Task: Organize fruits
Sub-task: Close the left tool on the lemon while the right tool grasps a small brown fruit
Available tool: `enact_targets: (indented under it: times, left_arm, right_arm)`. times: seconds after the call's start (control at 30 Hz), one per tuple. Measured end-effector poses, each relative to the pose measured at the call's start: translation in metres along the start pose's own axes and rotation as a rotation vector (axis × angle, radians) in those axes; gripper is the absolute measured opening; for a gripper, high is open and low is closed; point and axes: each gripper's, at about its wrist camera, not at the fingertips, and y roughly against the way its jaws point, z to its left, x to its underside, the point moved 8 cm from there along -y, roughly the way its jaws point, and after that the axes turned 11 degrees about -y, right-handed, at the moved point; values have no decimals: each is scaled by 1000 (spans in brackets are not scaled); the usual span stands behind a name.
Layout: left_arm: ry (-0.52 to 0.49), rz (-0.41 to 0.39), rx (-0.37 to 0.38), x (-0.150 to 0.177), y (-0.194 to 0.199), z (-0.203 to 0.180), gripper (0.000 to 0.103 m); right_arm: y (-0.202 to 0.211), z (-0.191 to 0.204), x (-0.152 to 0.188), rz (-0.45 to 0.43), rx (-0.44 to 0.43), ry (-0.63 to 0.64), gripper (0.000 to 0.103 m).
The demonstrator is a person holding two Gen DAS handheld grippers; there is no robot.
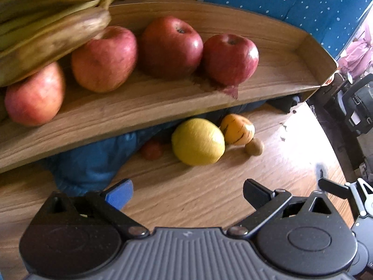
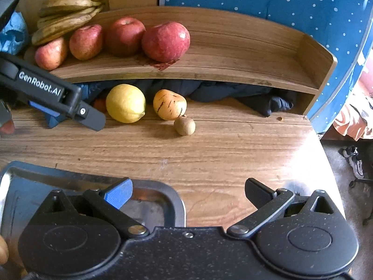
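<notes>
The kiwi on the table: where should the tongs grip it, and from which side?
Grip the kiwi across its narrow middle, coming from the open front of the table. It sits apart in front of the striped orange fruit, so front and sides look clear; the shelf overhangs behind. Both tongs are open.

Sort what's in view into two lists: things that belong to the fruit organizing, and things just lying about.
Belongs to the job:
bananas
four apples
lemon
striped orange fruit
kiwi
small red fruit
wooden shelf
metal tray
left tongs, open
right tongs, open

Just lying about:
dark blue cloth
dotted blue fabric
shoe on the floor
</notes>
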Motion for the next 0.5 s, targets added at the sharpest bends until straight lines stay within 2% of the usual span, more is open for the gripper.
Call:
enact_targets:
  times: [0.3, 0.5]
  left_arm:
    - [0, -18, 35, -15, -16, -6, 102]
    - [-10, -22, 52, -17, -23, -7, 102]
  right_arm:
    - [-20, 3, -13, -15, 3, 27, 102]
    - [-31, 5, -22, -12, -31, 46, 101]
